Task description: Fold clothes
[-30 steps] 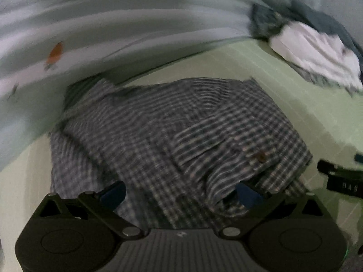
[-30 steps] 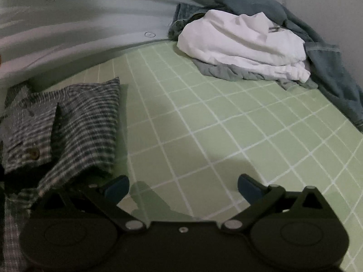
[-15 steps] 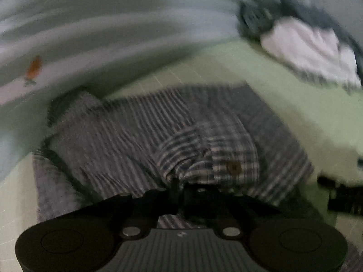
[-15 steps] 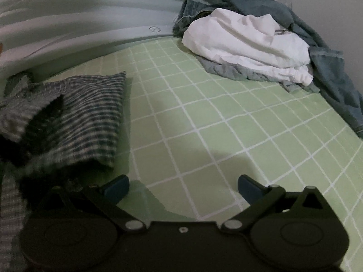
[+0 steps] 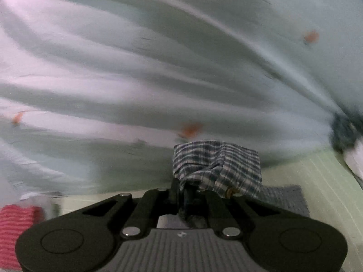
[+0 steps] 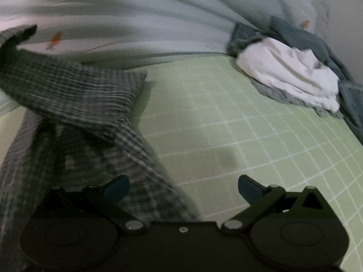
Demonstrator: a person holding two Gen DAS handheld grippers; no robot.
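left hand-held gripper [image 5: 185, 198] clamped tight on a raised cuff of the checked shirt [image 6: 74, 95], right hand-held gripper [image 6: 183, 187] spread wide and empty above the green grid bed sheet [image 6: 226, 124], clothes pile [image 6: 292, 72] at the far right corner.

The left gripper [image 5: 185, 195] is clamped on a bunched cuff of a blue-and-white checked shirt [image 5: 217, 167], lifted in front of a pale, rumpled duvet [image 5: 158, 68]. A red striped cloth [image 5: 13, 226] sits lower left, green checked sheet [image 5: 322, 181] at right.
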